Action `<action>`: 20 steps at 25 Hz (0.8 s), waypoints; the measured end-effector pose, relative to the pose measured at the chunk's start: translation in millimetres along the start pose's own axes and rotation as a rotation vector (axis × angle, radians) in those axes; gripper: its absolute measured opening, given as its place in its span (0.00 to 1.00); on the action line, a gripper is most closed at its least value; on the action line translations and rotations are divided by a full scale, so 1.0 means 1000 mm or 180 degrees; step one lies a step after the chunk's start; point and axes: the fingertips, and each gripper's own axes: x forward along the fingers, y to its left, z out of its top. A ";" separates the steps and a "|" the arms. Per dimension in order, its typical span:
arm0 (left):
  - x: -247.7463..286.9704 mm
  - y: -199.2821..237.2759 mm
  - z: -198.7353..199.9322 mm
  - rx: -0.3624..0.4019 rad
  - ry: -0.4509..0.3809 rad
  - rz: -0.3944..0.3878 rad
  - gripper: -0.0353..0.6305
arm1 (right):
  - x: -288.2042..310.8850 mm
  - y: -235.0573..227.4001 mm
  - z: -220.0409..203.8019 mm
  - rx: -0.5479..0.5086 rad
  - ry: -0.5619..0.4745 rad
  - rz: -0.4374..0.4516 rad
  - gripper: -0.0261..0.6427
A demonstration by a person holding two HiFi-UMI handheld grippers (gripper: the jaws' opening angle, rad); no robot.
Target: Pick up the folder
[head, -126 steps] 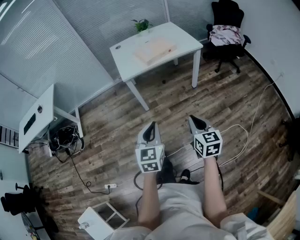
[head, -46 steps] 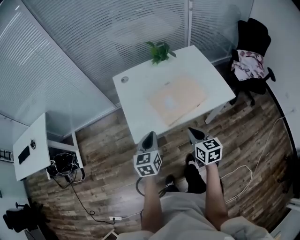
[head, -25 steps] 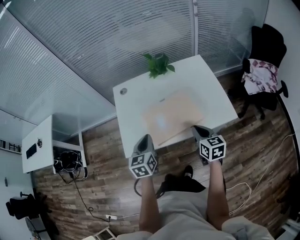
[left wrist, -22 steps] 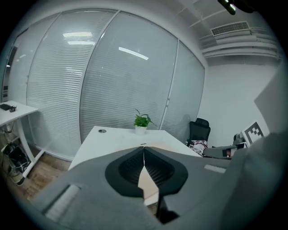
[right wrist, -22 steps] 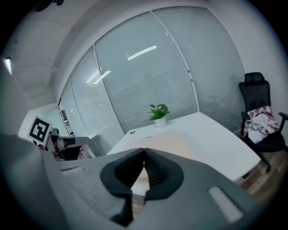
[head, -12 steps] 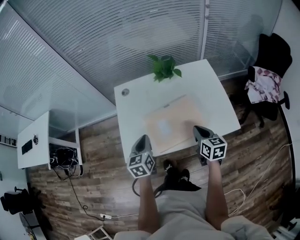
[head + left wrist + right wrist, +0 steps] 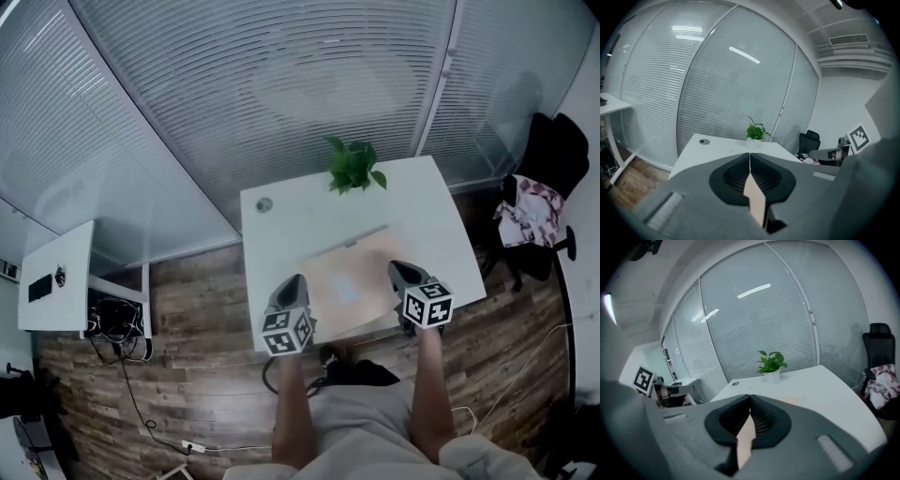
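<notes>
Approach step, by the look of it. Folder [image 7: 349, 286] flat on near part of white desk [image 7: 300, 220]. L gripper [image 7: 293, 281] + R gripper [image 7: 400, 269] at near edge, either side of it, jaws closed, empty. Next: open jaws, catch folder edge.

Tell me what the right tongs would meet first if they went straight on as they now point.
Probably the folder on the white table: the shut right tongs point slightly down over its right side. Depth is unclear; the potted plant stands farther on.

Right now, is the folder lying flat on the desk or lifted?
Lying flat: the head view shows the folder resting on the white desk, not raised.
</notes>
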 end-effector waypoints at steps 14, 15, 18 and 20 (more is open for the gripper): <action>0.035 0.025 -0.033 -0.0079 0.0369 -0.0130 0.07 | 0.023 -0.019 -0.006 -0.0168 -0.0009 0.0056 0.08; 0.038 0.024 -0.036 -0.0093 0.0388 -0.0147 0.07 | 0.024 -0.019 -0.009 -0.0235 0.0015 0.0080 0.12; 0.048 0.023 -0.044 -0.0122 0.0435 -0.0167 0.07 | 0.028 -0.029 -0.021 -0.0306 0.0099 0.0022 0.15; 0.053 0.025 -0.049 -0.0170 0.0458 -0.0132 0.10 | 0.029 -0.039 -0.027 -0.0273 0.0158 -0.0012 0.18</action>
